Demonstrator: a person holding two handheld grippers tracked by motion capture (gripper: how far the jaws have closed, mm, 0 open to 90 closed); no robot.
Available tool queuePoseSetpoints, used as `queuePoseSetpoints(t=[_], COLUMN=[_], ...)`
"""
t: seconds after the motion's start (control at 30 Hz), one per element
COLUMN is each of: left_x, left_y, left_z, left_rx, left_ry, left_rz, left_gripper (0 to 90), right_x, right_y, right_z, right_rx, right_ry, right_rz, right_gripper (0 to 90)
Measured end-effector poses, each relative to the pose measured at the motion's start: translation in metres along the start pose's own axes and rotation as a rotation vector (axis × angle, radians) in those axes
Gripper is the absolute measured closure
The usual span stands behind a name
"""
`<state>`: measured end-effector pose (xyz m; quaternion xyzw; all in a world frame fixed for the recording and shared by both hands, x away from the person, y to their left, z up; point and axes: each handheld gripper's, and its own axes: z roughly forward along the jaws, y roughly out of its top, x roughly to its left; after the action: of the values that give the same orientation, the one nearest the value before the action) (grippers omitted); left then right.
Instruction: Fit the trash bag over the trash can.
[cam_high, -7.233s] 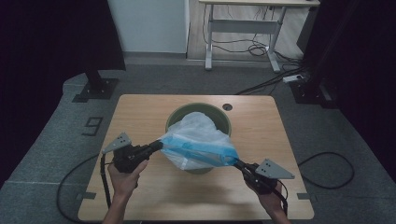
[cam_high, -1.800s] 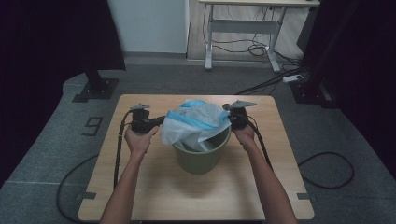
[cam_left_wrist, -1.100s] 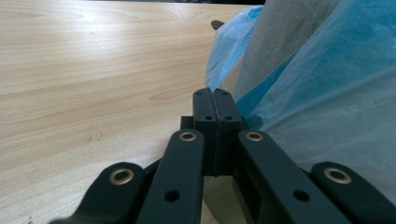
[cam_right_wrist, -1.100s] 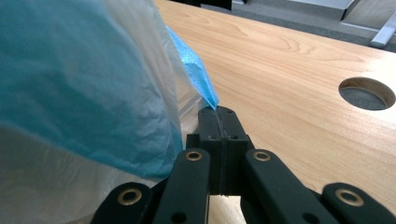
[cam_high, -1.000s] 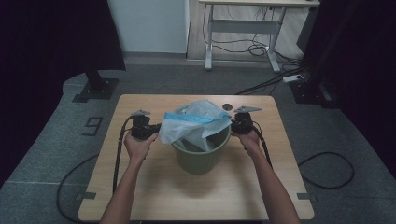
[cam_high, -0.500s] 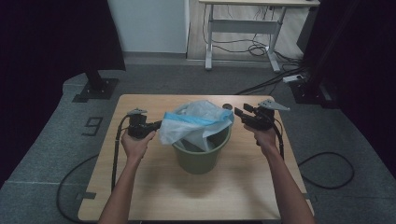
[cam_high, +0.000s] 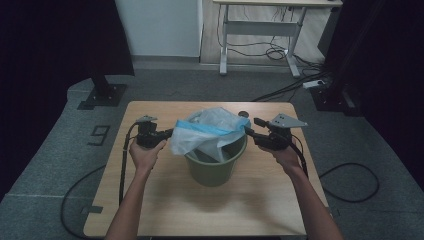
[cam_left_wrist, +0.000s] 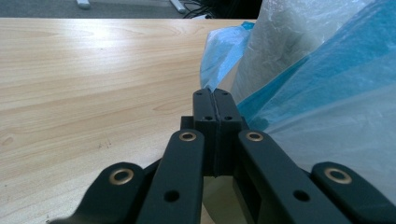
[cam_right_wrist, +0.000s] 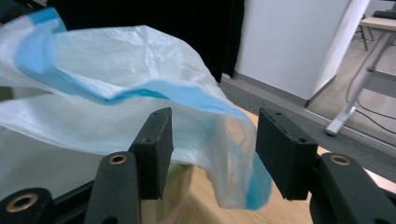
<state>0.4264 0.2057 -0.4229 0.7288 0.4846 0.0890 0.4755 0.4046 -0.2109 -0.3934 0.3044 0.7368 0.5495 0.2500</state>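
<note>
left claw (cam_high: 167, 133) clenched on bag (cam_high: 210, 131) edge; right claw (cam_high: 251, 127) released beside it.

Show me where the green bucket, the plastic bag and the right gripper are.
green bucket (cam_high: 215, 167): high view, front wall.
plastic bag (cam_high: 200, 137): high view, left side, draped over the rim.
right gripper (cam_right_wrist: 212, 149): right gripper view, between its open jaws.

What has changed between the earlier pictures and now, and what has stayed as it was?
The right gripper has let go of the plastic bag: its jaws have just been opening, and it has drawn back to the right, away from the green bucket. The left gripper stays shut on the bag's edge, and the bucket has not moved.
</note>
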Motion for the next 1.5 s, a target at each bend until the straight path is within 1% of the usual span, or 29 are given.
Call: queuePoseSetpoints(t=[0.2,0.27,0.37,0.4,0.43,0.47,0.5,0.57,0.6,0.73,0.8,0.93,0.97,1.0,1.03,1.07,1.13,1.2,1.23,1.27,1.33,1.37,1.5], left_x=[0.001,0.0,0.0,0.0,-0.001,-0.001,-0.001,-0.001,-0.001,-0.001,-0.001,-0.001,-0.001,0.0,0.0,0.0,0.0,0.0,0.0,0.001,0.001,0.001,0.002], left_y=[0.001,0.001,0.001,0.001,0.001,0.001,0.001,0.002,0.002,0.001,0.001,0.001,0.001,0.001,0.001,0.001,0.001,0.002,0.002,0.002,0.002,0.002,0.002], left_z=[-0.001,-0.001,-0.001,-0.002,-0.002,-0.002,-0.002,-0.003,-0.004,-0.004,-0.003,-0.002,-0.002,-0.002,-0.002,-0.002,-0.003,-0.003,-0.003,-0.003,-0.002,-0.002,-0.001], left_rx=[-0.004,-0.006,-0.008,-0.009,-0.009,-0.01,-0.011,-0.013,-0.013,-0.01,-0.01,-0.009,-0.007,-0.006,-0.005,-0.005,-0.007,-0.01,-0.01,-0.01,-0.009,-0.01,-0.011], left_ry=[-0.002,-0.003,-0.004,-0.005,-0.005,-0.005,-0.005,-0.007,-0.006,-0.007,-0.008,-0.005,-0.004,-0.003,-0.004,-0.002,-0.002,-0.004,-0.006,-0.008,-0.009,-0.01,-0.015], left_rz=[-0.004,-0.004,-0.005,-0.005,-0.005,-0.005,-0.005,-0.003,-0.002,0.001,0.001,0.001,-0.001,-0.004,-0.008,-0.009,-0.009,-0.012,-0.014,-0.015,-0.015,-0.015,-0.018], left_gripper=[89.9,90.0,90.0,90.0,89.9,89.9,89.9,90.0,90.0,90.0,90.0,90.0,90.0,90.0,90.0,90.0,89.9,89.9,90.0,90.0,89.9,89.9,90.0], right_x=[0.006,0.011,0.02,0.023,0.027,0.029,0.031,0.036,0.038,0.045,0.048,0.053,0.054,0.055,0.054,0.052,0.048,0.045,0.042,0.039,0.034,0.032,0.027], right_y=[0.006,0.01,0.015,0.016,0.018,0.018,0.019,0.019,0.018,0.012,0.007,0.0,-0.001,-0.001,0.0,0.002,0.006,0.008,0.01,0.01,0.01,0.01,0.01], right_z=[0.004,0.006,0.01,0.012,0.014,0.014,0.015,0.013,0.01,-0.006,-0.017,-0.03,-0.032,-0.033,-0.032,-0.031,-0.028,-0.024,-0.019,-0.016,-0.01,-0.007,0.004], right_rx=[-0.002,0.003,0.013,0.023,0.033,0.035,0.038,0.037,0.033,0.009,0.002,-0.007,-0.009,-0.001,-0.001,-0.008,-0.019,-0.016,-0.009,-0.001,-0.002,0.011,0.023], right_ry=[0.011,0.015,0.028,0.029,0.038,0.051,0.062,0.082,0.097,0.129,0.151,0.17,0.163,0.134,0.108,0.085,0.05,0.029,0.008,-0.001,-0.015,-0.022,-0.047], right_rz=[-0.019,-0.038,-0.063,-0.077,-0.092,-0.092,-0.091,-0.089,-0.092,-0.081,-0.084,-0.079,-0.1,-0.129,-0.144,-0.144,-0.15,-0.152,-0.163,-0.168,-0.163,-0.165,-0.179], right_gripper=[44.8,44.8,49.0,53.5,60.4,66.6,75.0,86.4,88.7,88.8,88.9,88.9,88.9,88.8,87.7,80.7,72.0,66.8,64.1,62.5,60.3,59.4,56.1])
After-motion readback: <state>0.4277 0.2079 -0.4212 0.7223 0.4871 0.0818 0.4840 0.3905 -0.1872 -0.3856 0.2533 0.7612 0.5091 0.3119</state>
